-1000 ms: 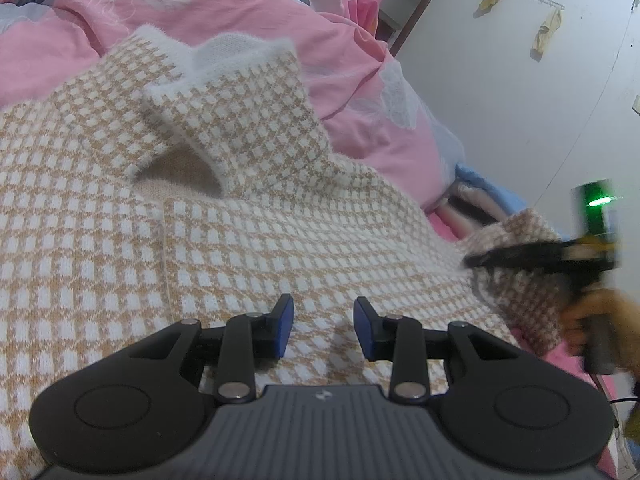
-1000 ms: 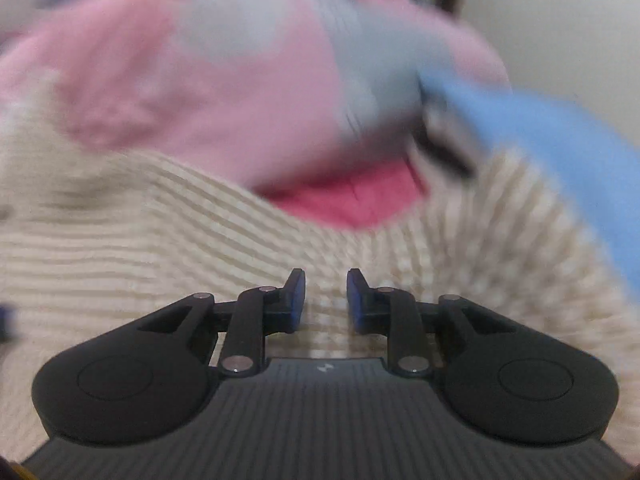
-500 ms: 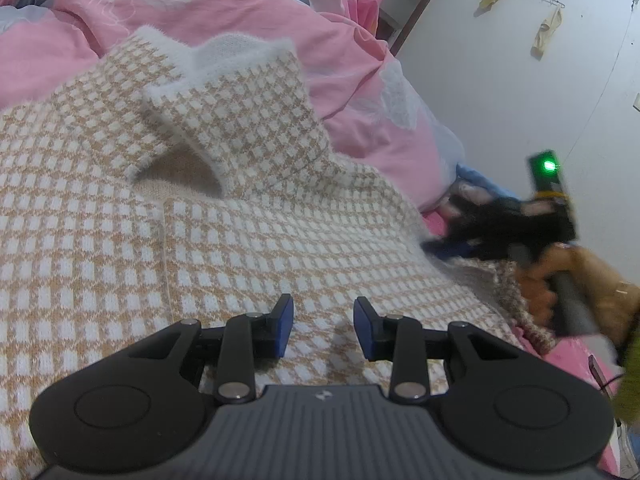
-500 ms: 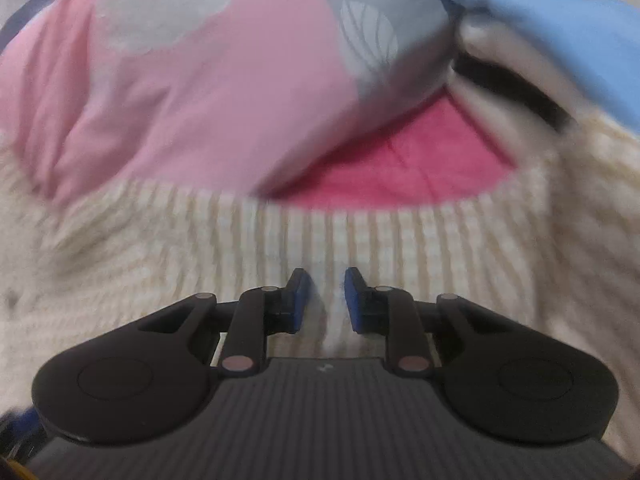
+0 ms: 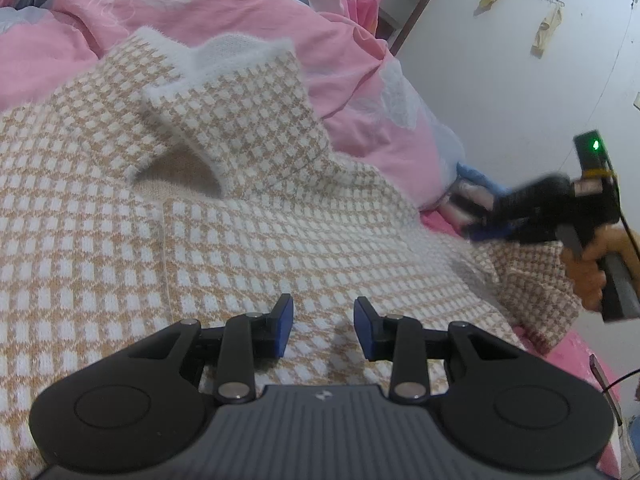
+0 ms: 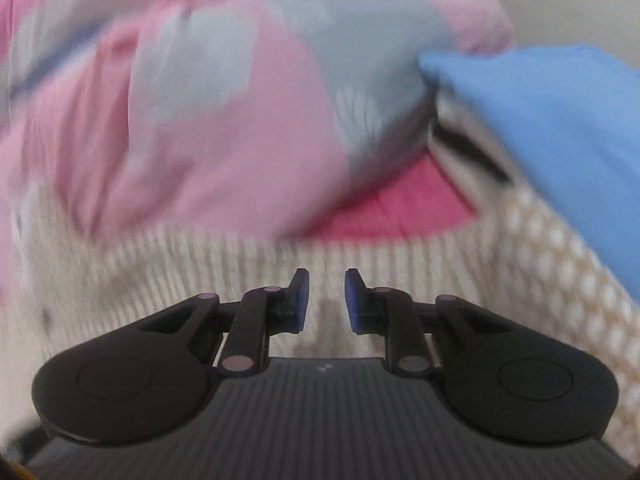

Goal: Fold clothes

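A tan-and-white checked sweater [image 5: 280, 248] lies spread on the bed, one sleeve [image 5: 240, 120] with a white cuff folded across its chest. My left gripper [image 5: 323, 326] hovers low over the sweater's front, open, nothing between its fingers. In the left wrist view my right gripper [image 5: 476, 232] is held by a hand [image 5: 592, 268] above the sweater's bunched right sleeve [image 5: 532, 276], apart from the fabric. The blurred right wrist view shows that gripper [image 6: 326, 300] over the sweater [image 6: 200, 272], its jaws a narrow gap apart with nothing between them.
A rumpled pink and grey duvet [image 5: 200, 12] is heaped behind the sweater, also filling the right wrist view as duvet [image 6: 200, 140]. A blue cloth [image 6: 560, 120] on folded clothes lies at the right. A white wall [image 5: 500, 80] stands close behind the bed.
The right gripper has risen off the sweater's right sleeve and moved right; the sleeve edge it was at now lies lower. The left gripper and folded sleeve have not moved.
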A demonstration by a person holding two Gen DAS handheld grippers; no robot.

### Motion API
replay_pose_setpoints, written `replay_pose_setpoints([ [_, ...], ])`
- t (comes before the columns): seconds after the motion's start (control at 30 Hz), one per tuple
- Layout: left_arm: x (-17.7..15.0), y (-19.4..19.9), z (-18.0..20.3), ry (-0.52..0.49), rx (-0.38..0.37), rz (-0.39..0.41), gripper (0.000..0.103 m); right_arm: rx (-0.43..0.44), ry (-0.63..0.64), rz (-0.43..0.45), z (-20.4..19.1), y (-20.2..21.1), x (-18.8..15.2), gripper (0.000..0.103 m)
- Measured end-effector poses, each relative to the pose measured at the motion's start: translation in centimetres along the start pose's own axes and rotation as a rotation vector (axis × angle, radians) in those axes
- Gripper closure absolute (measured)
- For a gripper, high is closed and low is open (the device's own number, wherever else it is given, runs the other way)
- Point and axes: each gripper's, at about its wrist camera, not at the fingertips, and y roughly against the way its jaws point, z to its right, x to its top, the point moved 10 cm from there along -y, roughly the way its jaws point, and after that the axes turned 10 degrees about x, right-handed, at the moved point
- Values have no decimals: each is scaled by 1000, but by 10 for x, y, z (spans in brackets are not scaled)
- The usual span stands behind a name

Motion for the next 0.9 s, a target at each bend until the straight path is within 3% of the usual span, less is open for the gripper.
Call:
replay_pose_setpoints([
  [0.1, 0, -1, 1, -1, 1, 1, 68, -69, -30, -69, 23, -36, -15, 83],
  [0.2, 1, -2, 0, 12, -10, 1, 68, -71, -93, 63, 36, -44, 7, 83],
  [0.3, 1, -1, 0, 17, -14, 1, 68, -79, -114, 116, 32, -18, 14, 80],
  [0.4, 1, -1, -1, 16, -14, 1, 68, -76, 41, 138, 9, 29, 5, 74],
  [0.5, 1, -1, -2, 15, -13, -1, 68, -135, 228, 88, -6, 67, -28, 56],
  [0.53, 2, -2, -2, 15, -13, -1, 68, -162, 286, 65, -9, 75, -38, 54],
  [0.63, 2, -1, -2, 15, -14, -1, 68, -262, 508, -3, -12, 79, -74, 50],
  [0.9, 2, -1, -2, 19, -16, 0, 68, -532, 899, -124, 10, 58, -130, 48],
])
